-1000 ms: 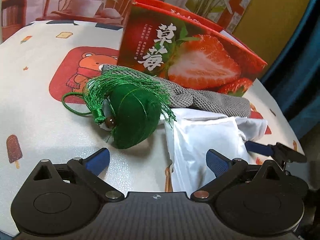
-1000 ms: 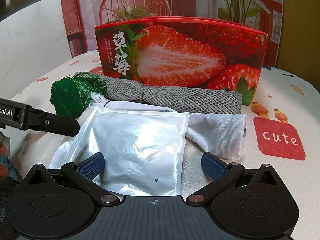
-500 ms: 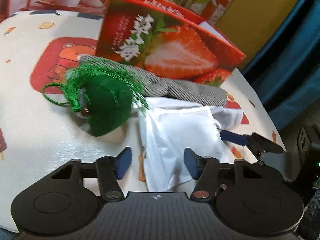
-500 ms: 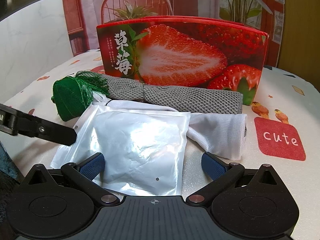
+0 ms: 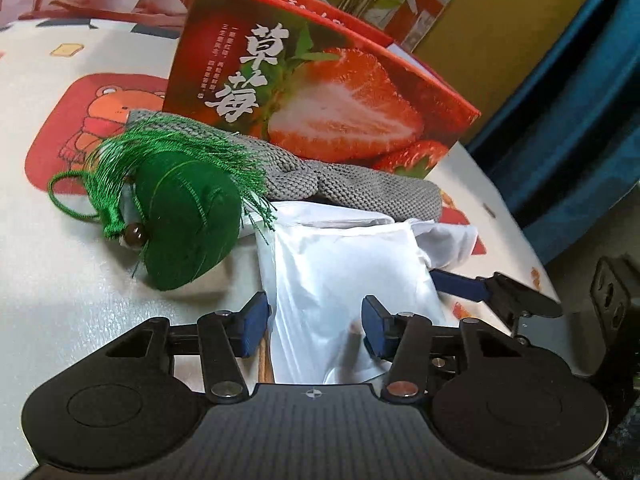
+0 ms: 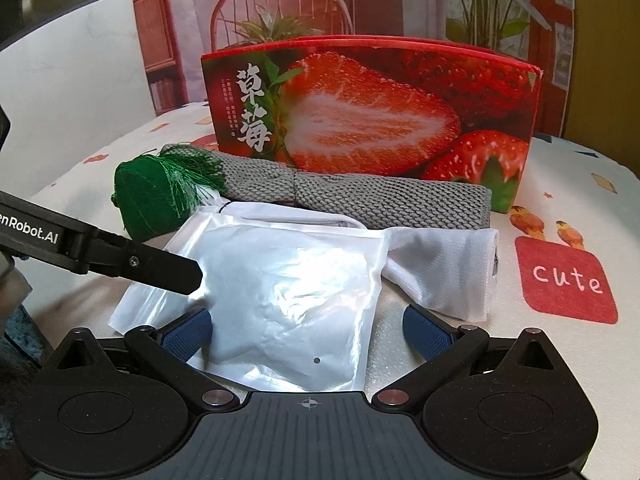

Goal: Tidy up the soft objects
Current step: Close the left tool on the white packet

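Observation:
A flat white plastic bag (image 5: 344, 264) (image 6: 288, 292) lies on the table in front of both grippers. My left gripper (image 5: 316, 324) has its jaws closing on the bag's end, with the blue pads touching it on both sides. In the right wrist view, one of its fingers (image 6: 160, 264) reaches over the bag's left part. My right gripper (image 6: 308, 332) stands open over the bag's near edge without pressing it. A green tasselled sachet (image 5: 188, 220) (image 6: 148, 204) rests left of the bag. Behind lies a grey knitted cloth (image 5: 360, 192) (image 6: 360, 200).
A tall red strawberry box (image 5: 320, 92) (image 6: 372, 112) stands upright behind the cloth. A white mesh cloth (image 6: 448, 272) lies right of the bag. The table (image 6: 560, 200) has a printed cover with a red "cute" patch. Blue curtains hang off the table's right side in the left wrist view.
The left jaws have come in from wide open to about half as wide, around the end of the white bag. The left gripper tipped slightly. The right gripper has stayed still.

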Tool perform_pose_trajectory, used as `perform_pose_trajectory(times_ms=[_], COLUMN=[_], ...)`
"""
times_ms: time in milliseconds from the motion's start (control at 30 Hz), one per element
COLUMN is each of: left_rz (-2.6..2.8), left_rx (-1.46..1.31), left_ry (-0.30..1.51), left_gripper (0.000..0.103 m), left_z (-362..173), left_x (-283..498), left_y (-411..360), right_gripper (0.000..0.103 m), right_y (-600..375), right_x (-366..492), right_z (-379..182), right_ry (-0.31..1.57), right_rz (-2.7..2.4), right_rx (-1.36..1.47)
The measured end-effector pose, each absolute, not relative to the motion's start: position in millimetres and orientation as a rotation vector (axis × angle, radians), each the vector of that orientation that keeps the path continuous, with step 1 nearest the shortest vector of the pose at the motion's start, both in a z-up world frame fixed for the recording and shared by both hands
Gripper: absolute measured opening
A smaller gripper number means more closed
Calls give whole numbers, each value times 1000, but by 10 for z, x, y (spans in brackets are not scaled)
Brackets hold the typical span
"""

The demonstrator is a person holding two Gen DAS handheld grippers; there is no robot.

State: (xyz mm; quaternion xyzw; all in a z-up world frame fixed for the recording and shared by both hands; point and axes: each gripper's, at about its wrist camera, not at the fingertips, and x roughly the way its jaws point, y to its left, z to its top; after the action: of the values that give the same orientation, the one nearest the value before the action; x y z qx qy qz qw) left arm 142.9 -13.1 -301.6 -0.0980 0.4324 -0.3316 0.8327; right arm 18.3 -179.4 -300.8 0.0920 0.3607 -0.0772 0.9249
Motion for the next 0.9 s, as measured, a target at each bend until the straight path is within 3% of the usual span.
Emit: perform_pose_trajectory(times_ms=[467,900], left_rz=[-741,-738], left_rx=[-282,-299], left_ry=[893,896], left_gripper=[53,53], left_z=[-3090,-3093], left_x=[1378,1374], left_y=[16,25], right_gripper=[96,63], right_y=[-1727,-1863], right_x=[202,145], right_z=[-2990,-2943], right_ry=[727,702], right_rz=[-70,-89], right_rx=[186,268])
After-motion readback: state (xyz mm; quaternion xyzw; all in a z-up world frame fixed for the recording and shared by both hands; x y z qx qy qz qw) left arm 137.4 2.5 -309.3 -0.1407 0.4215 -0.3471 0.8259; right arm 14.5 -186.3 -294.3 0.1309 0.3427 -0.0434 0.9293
